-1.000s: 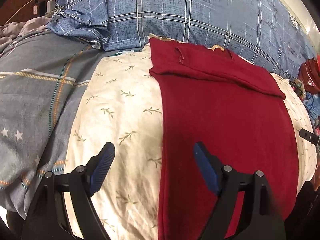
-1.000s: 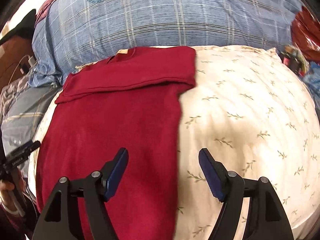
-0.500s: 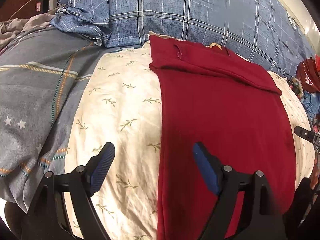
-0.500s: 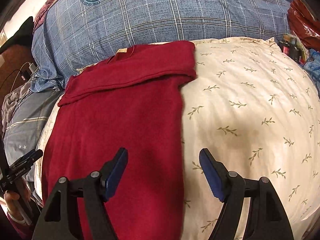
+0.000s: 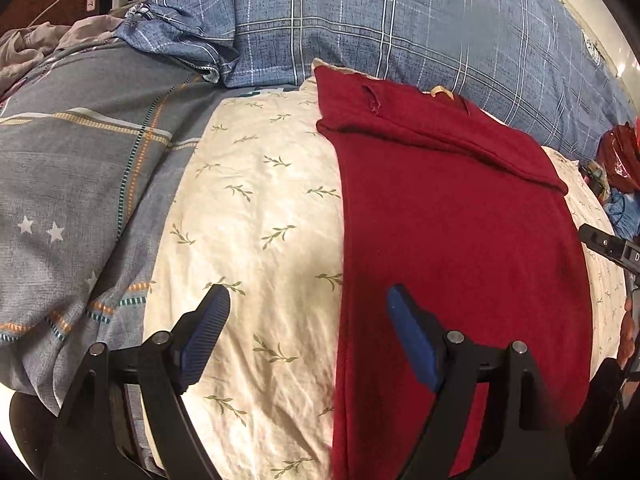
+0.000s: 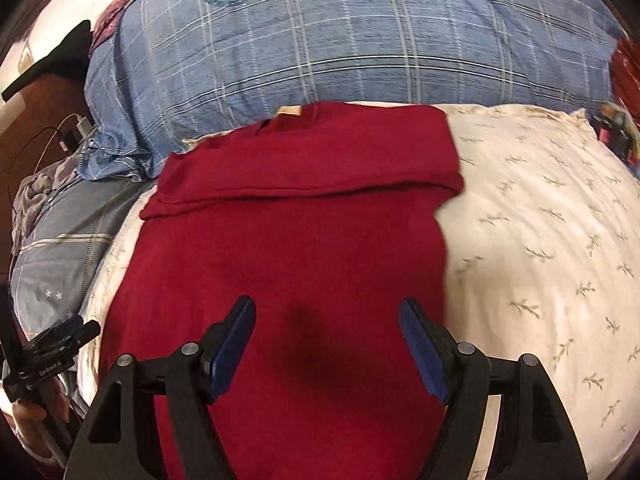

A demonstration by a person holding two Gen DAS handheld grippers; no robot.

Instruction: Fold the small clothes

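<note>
Your left gripper (image 5: 308, 320) stands wide and holds nothing; the left long edge of the red garment (image 5: 452, 240) lies between its fingers, toward the right one. Your right gripper (image 6: 326, 332) is also wide and empty, and the red cloth is directly below and ahead of it, while the right long edge runs just past its right finger.

The garment is already narrowed to a long strip, and its far end carries a folded band. It looks like a soft, light knit that will bend and sag where you lift it, so I think it is better to pinch both layers at the near corners, one corner for each gripper.

Under it is a cream pillow (image 6: 540, 240) with a leaf print, soft and rounded, so the cloth may slide. Ahead of both grippers lies a blue plaid pillow (image 6: 360, 40); left of the left gripper, a grey blanket (image 5: 80, 160).
</note>
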